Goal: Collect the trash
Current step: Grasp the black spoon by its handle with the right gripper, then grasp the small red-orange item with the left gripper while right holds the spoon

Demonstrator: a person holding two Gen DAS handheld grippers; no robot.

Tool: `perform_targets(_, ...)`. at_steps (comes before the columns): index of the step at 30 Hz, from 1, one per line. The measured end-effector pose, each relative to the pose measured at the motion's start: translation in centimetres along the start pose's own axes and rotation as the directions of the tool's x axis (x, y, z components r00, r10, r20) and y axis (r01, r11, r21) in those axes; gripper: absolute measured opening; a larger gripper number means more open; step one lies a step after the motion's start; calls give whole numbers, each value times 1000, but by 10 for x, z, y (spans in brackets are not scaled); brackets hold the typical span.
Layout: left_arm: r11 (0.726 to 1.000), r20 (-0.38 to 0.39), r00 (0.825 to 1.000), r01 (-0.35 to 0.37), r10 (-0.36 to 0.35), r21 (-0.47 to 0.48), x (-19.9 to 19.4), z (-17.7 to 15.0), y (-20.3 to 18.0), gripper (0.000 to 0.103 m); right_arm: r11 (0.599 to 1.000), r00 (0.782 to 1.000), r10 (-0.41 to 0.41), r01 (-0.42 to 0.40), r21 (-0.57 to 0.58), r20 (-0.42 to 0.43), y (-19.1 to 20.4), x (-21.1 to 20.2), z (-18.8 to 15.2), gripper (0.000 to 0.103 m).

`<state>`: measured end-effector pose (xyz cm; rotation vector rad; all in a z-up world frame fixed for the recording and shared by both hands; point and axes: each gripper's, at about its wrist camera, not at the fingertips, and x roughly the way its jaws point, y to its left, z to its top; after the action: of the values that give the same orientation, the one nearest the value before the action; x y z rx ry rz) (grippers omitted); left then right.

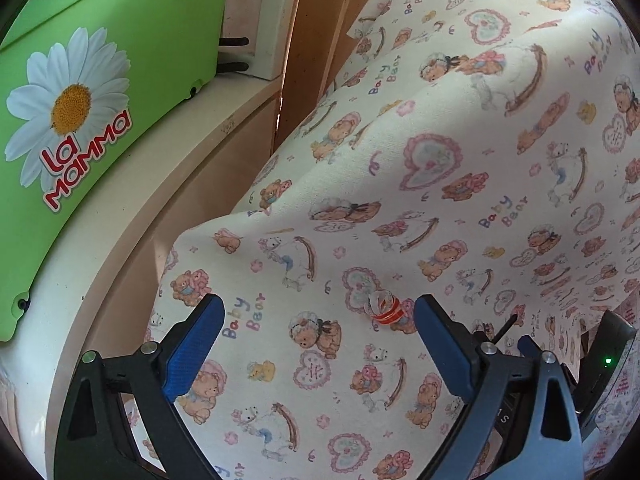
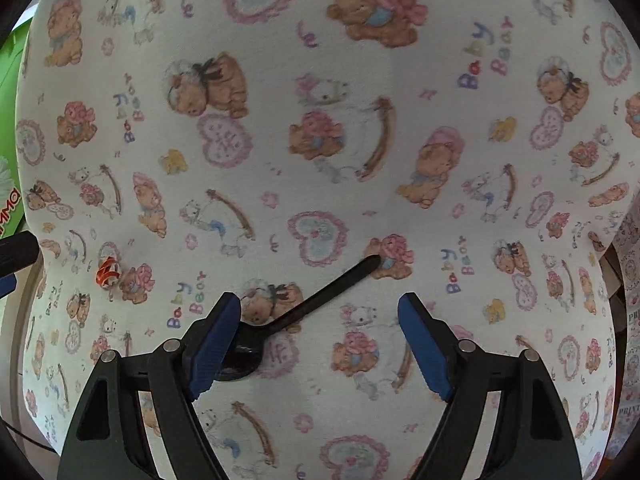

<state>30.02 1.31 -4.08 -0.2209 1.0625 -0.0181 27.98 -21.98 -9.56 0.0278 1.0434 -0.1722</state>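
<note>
Nothing collected yet. Left hand-held gripper [image 1: 318,334] gapes empty beside red-striped wrapper [image 1: 385,311]; right hand-held gripper [image 2: 320,338] spread wide over black plastic spoon [image 2: 296,316] on bear-print cloth [image 2: 320,120].

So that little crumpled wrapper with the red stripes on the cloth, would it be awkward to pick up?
Probably light: the wrapper is small, thin and see-through. It looks crumpled and twisted, so it would likely squash flat rather than resist, and might slip out. It lies on soft printed cloth, so the open left tongs may catch fabric too.
</note>
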Motion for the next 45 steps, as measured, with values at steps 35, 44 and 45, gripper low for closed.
perform_targets(35, 997, 16, 999, -32, 30, 77, 8, -2, -25, 90, 994, 997, 80, -79, -71, 18, -17, -22, -19, 46)
perform_targets(44, 979, -15, 999, -27, 30, 200, 20, -13, -47, 96, 998, 1000, 18, -17, -53, 10, -10, -11, -15, 7)
perform_targets(45, 978, -24, 999, -23, 29, 209, 23, -15, -50, 97, 999, 1000, 4, -4, -49, 11, -11, -11, -15, 7)
